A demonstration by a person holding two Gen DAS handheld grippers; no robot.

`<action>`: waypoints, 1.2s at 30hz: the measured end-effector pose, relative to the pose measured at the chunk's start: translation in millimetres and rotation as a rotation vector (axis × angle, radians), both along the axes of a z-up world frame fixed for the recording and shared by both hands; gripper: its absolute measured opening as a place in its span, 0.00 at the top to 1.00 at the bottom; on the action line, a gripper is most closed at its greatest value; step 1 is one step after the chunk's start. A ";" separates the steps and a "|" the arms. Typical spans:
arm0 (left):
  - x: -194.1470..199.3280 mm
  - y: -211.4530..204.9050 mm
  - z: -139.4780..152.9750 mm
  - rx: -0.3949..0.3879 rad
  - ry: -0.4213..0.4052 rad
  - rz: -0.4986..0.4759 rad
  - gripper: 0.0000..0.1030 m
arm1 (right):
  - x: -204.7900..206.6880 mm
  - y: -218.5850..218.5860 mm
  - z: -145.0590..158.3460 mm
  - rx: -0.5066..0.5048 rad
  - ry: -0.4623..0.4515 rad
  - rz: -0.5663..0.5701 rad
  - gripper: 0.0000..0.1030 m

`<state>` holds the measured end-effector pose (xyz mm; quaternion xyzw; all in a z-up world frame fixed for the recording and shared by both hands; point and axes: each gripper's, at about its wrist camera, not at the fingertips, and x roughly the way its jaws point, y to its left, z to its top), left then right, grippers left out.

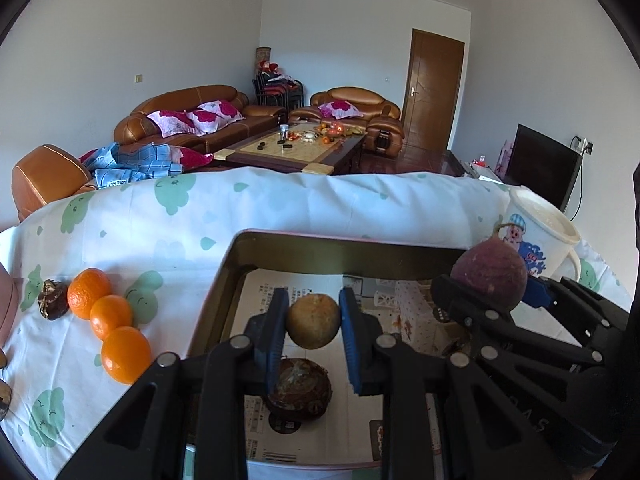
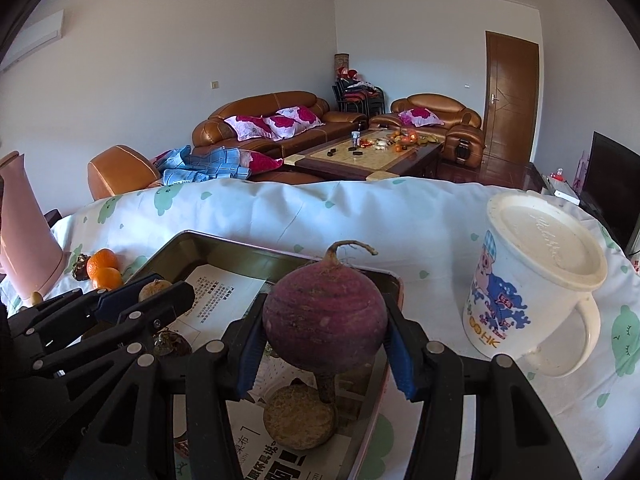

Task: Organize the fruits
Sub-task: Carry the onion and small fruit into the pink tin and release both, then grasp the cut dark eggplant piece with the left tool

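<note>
My left gripper (image 1: 314,300) is shut on a tan round fruit (image 1: 314,324), held just above the metal tray (image 1: 340,240). Under it, on the tray's newspaper lining, lies a dark brown fruit (image 1: 298,390). My right gripper (image 2: 325,308) is shut on a purple radish (image 2: 325,320) with a curled root tip, over the tray's (image 2: 224,244) right side. Another tan fruit (image 2: 299,416) lies in the tray beneath the radish. Each gripper shows in the other's view: the right gripper (image 1: 490,292) at the right, the left gripper (image 2: 156,292) at the left.
Three oranges (image 1: 111,316) and a dark fruit (image 1: 52,299) lie on the patterned cloth left of the tray. A white lidded mug (image 2: 536,280) stands right of the tray. A pink jug (image 2: 24,232) is at the far left. Sofas and a coffee table stand beyond.
</note>
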<state>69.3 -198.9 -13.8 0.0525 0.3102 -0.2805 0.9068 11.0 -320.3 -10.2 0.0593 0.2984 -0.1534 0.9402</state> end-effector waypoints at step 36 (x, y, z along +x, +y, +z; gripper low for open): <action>-23.3 38.1 17.2 0.034 -0.208 0.215 0.00 | -49.9 4.4 37.1 -0.102 -0.357 -0.159 0.15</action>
